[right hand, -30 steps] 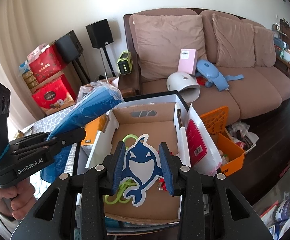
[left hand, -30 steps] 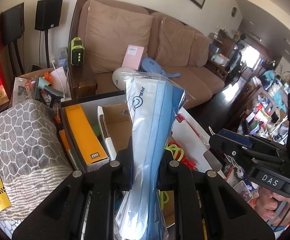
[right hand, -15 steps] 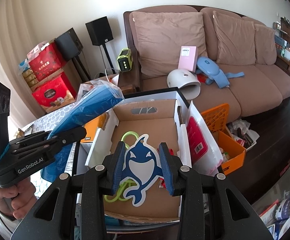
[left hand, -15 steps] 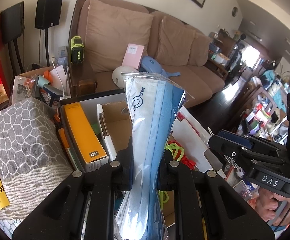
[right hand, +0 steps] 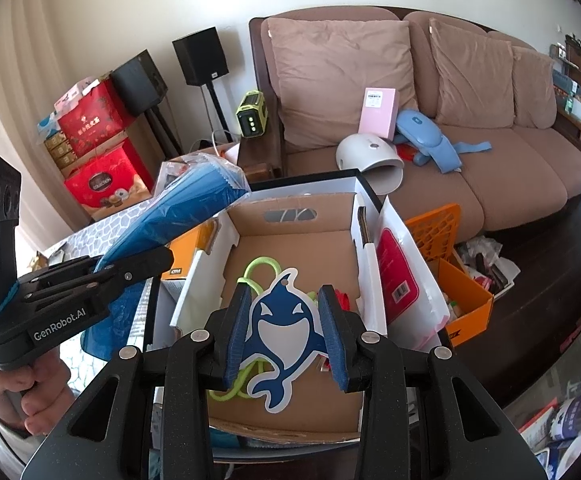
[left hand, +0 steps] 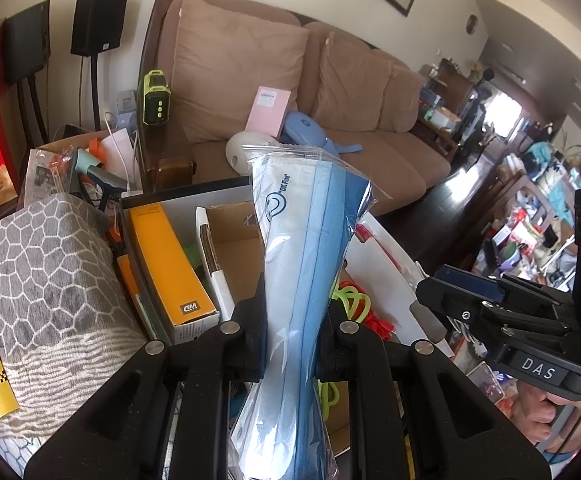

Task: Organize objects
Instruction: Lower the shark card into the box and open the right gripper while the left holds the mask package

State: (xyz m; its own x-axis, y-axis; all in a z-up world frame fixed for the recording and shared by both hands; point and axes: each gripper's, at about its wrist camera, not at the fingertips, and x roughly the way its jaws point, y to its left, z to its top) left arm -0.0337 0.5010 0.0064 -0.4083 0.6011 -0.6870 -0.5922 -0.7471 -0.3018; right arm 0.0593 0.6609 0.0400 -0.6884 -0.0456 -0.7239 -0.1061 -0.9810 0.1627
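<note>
Right now the left gripper (left hand: pixel 292 334) has its jaws pinched tight on a clear zip bag of blue face masks (left hand: pixel 306 248), squeezing the pack into a waist about halfway up. The bag stands nearly upright between the fingers, its sealed top flaring above them and its bottom end hanging below, toward the camera. From the right wrist view that same bag (right hand: pixel 174 216) slants up and over the left edge of the cardboard box (right hand: pixel 290 236), clear of the box floor.

Over on the other side, the right gripper (right hand: pixel 286 336) is partly closed, blue pads pressing on both edges of a flat shark-shaped tag (right hand: pixel 284 332), blue and white with a small hole at the top. The tag is held up, facing the camera, above the open box. Below it on the box floor lies a neon green cord loop (right hand: pixel 260 270), and something red (right hand: pixel 342 300) peeks out by the right pad.

Beside the box on its left stands an orange carton (left hand: pixel 166 264), pressed against the box wall, next to a grey patterned cushion (left hand: pixel 38 276). A white pouch with a red label (right hand: pixel 400 280) leans against the box's right wall, and an orange plastic crate (right hand: pixel 446 264) sits beyond that. Behind everything, the brown sofa (right hand: pixel 470 168) carries a pink box (right hand: pixel 378 112) and a white dome-shaped device (right hand: pixel 370 156).
</note>
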